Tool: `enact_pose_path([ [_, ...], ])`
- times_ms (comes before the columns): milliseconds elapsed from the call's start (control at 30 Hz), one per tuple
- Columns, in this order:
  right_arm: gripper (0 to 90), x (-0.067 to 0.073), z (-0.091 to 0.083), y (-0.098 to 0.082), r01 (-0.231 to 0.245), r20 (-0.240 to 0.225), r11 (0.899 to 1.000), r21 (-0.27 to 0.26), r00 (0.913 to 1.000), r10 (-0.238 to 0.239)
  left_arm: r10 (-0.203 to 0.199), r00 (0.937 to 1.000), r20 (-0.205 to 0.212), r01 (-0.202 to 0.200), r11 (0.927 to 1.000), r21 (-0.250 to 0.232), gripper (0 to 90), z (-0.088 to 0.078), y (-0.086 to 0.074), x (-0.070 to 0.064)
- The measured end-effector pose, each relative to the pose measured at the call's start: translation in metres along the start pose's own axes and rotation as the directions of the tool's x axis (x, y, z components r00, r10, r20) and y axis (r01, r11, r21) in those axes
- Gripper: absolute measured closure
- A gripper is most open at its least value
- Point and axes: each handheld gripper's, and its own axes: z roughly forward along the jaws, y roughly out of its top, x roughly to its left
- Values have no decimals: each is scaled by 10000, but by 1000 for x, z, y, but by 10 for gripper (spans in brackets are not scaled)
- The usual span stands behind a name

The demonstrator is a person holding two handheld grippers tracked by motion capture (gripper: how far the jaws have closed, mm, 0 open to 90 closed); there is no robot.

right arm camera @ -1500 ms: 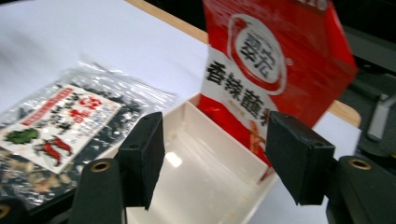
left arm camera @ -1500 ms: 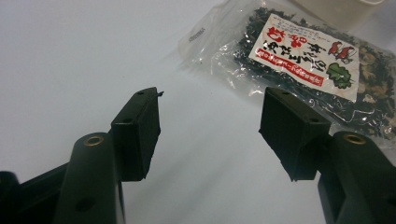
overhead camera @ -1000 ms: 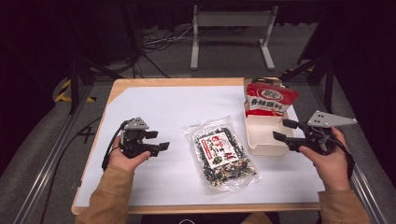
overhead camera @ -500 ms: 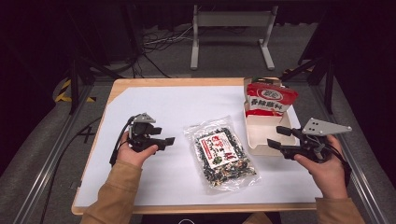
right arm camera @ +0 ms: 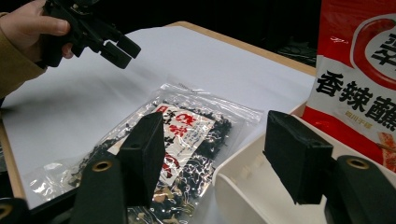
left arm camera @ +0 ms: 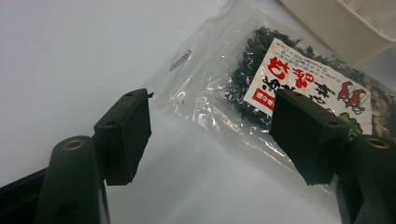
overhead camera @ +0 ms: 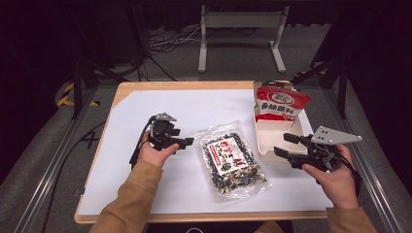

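Both grippers have closed in on the clear dried-seaweed packet (overhead camera: 228, 159) lying mid-frame on the counter (overhead camera: 121, 194): left gripper (overhead camera: 187, 141) and right gripper (overhead camera: 284, 144), jaws wide and empty, likely readying a pickup

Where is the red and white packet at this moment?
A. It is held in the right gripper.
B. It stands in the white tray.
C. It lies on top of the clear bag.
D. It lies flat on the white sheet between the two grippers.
B: the red and white packet stands upright at the far end of the white tray, apart from the clear bag and the open right gripper.
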Motion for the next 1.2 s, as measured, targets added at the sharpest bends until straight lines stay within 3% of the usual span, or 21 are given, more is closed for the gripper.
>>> enact_pose_path([
  [233,361,1,2,0,-138,-35,9999,44,9999,138,-30,9999,-160,32,9999,141,296,17,7,-1],
  [367,354,2,1,1,-117,-16,9999,8,9999,117,-206,9995,230,203,9997,94,294,27,8,0],
  [633,337,3,3,0,-127,-43,9999,-8,9999,127,-201,9998,46,200,9994,279,286,43,11,-1],
  [1100,330,0,4,-2,-227,-14,9997,48,9997,227,-329,9985,447,275,9927,1175,355,73,11,-4],
  [1200,330,0,5,-2,-239,-22,9997,50,9997,240,-313,9989,349,265,9911,1306,362,76,10,-6],
])
